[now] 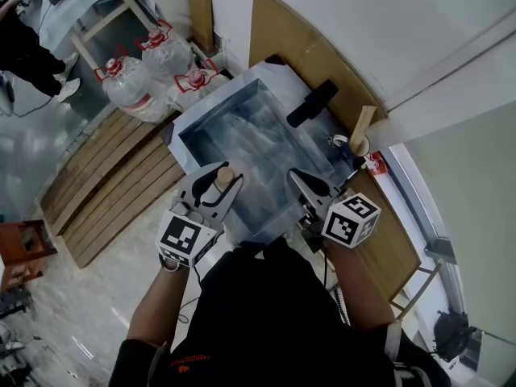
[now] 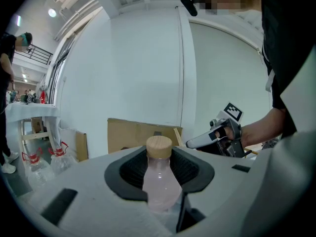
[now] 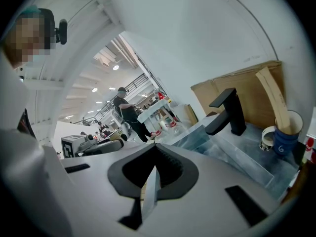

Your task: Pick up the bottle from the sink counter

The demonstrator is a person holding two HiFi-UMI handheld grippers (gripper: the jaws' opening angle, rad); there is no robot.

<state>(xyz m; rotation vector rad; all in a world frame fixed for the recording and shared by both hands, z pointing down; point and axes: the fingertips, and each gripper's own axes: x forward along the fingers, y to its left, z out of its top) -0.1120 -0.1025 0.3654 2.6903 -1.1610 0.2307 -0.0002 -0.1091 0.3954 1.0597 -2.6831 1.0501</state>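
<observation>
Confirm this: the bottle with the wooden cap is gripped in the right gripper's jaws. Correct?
No. The bottle with the wooden cap is gripped in the jaws of the left gripper, as the left gripper view shows. The right gripper holds nothing, its jaws together.

**Black faucet** [image 1: 313,103]: the reference point for all positions.

**Blue cup** [image 1: 359,145]: just right of the faucet, holding an upright wooden stick [image 1: 363,123].

**White tape roll** [image 3: 269,137]: between the faucet and the cup, close against the cup.

**Cardboard sheet** [image 1: 298,47]: behind the faucet, leaning on the white wall. A narrower cardboard piece [image 1: 201,10] stands further left.

**Clear water jugs** [image 1: 133,87]: well left of the faucet, on the floor, with red handles.

**Wooden slats** [image 1: 113,184]: lying beside the jugs, nearer the viewer.

**White table** [image 1: 97,10] and **a person in dark clothing** [image 1: 24,47]: beyond the jugs.

**Small wooden stool** [image 1: 24,248]: farthest left of the faucet.
</observation>
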